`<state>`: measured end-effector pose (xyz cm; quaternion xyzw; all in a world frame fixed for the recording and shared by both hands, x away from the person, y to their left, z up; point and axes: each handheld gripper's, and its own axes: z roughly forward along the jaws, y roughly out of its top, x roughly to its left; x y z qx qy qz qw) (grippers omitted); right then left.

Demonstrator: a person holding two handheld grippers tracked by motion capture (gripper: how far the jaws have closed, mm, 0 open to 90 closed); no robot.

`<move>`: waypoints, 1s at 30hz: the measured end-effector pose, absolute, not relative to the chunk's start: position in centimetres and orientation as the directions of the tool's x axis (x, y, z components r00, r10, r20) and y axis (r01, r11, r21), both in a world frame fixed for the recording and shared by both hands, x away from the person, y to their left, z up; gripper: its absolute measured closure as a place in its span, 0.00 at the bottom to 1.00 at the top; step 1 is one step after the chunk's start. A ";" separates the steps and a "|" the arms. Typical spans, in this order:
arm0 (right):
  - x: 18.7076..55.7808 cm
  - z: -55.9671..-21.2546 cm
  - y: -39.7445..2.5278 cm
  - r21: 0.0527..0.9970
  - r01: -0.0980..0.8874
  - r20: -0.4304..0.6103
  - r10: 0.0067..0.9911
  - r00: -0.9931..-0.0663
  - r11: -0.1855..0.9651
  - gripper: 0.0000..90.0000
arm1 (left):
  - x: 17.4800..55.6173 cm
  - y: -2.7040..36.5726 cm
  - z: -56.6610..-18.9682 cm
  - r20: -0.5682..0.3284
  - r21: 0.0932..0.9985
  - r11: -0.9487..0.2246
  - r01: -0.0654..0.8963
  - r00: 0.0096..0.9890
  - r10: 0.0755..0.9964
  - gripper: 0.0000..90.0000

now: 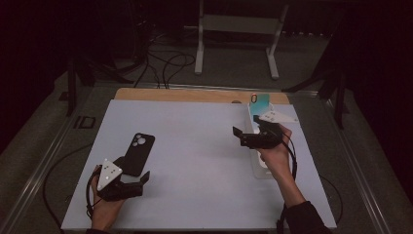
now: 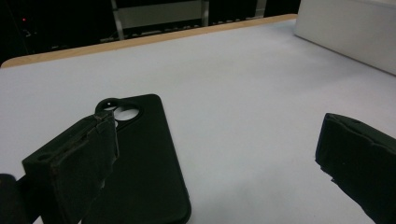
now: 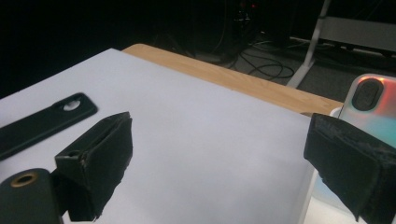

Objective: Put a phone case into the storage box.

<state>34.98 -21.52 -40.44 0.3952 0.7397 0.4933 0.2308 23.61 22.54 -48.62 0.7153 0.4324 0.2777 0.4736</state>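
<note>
A black phone case (image 1: pixel 138 153) lies flat on the white board (image 1: pixel 195 156), camera cut-out toward the far side. My left gripper (image 1: pixel 133 171) is open just in front of it, its left jaw over the case's near end (image 2: pixel 144 158). In its own view the left gripper (image 2: pixel 219 158) holds nothing. A phone with a teal, shiny back (image 1: pixel 259 102) stands in a white tray (image 1: pixel 259 168) at the right. My right gripper (image 1: pixel 239 137) is open beside the tray, jaws pointing left. In the right gripper view the right gripper (image 3: pixel 215 158) is empty, with the phone (image 3: pixel 373 107) behind its right jaw and the case (image 3: pixel 42 123) far left.
The board lies on a wooden table whose far edge (image 1: pixel 195 94) shows as a tan strip. Beyond it, cables (image 1: pixel 165 63) and a white metal stand (image 1: pixel 238 29) are on the floor. The white tray's side (image 2: pixel 355 32) rises at the right of the left gripper view.
</note>
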 end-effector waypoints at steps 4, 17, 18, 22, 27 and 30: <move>33.8 -41.0 -21.6 0.911 0.349 0.037 0.802 -0.596 0.218 0.09 | 23.7 22.6 -48.6 -0.014 0.918 -0.175 0.357 0.469 0.883 0.00; 30.6 -42.7 -23.3 0.920 0.327 0.028 0.792 -0.610 0.219 0.09 | 23.7 22.8 -48.2 -0.025 0.919 -0.163 0.358 0.468 0.883 0.00; 30.4 -42.9 -23.6 0.919 0.329 0.030 0.794 -0.607 0.217 0.09 | 23.8 22.8 -48.1 -0.026 0.920 -0.162 0.357 0.469 0.883 0.00; 29.4 -43.7 -24.4 0.922 0.326 0.029 0.801 -0.598 0.210 0.09 | 23.8 23.0 -47.7 -0.035 0.925 -0.148 0.351 0.466 0.884 0.00; 28.2 -44.5 -25.2 0.929 0.312 0.028 0.806 -0.592 0.197 0.09 | 23.9 23.0 -47.5 -0.035 0.922 -0.150 0.356 0.464 0.885 0.00; 27.7 -45.2 -25.3 0.929 0.309 0.020 0.808 -0.589 0.202 0.09 | 24.0 23.1 -47.4 -0.034 0.921 -0.151 0.359 0.462 0.886 0.00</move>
